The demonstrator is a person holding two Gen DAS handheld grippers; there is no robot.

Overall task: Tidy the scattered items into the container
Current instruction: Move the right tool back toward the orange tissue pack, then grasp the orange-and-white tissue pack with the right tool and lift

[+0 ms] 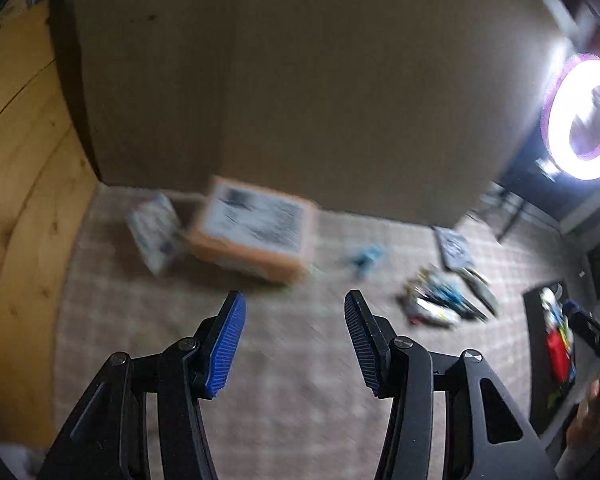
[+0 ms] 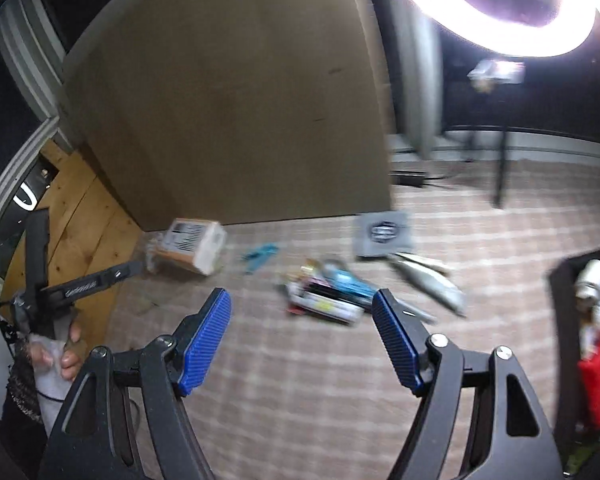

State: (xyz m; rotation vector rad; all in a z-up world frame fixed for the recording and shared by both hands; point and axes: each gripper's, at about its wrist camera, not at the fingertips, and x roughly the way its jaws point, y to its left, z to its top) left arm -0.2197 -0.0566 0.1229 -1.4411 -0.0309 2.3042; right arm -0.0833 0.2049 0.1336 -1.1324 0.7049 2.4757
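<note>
Step in hand: reach-out, nothing picked. Left claw [image 1: 295, 308] released, empty. Right claw [image 2: 302, 310] released, empty, above checked worktop [image 2: 300, 380]. Scattered items: pen pile [image 2: 328, 292] centre, labelled box [image 2: 192, 246] far left. Container [image 2: 588, 344] right, part-filled. Next: descend on pile, clench.

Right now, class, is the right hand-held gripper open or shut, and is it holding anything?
Open and empty. The right hand-held gripper has its blue pads spread wide apart, with only checked cloth visible between them.
</note>
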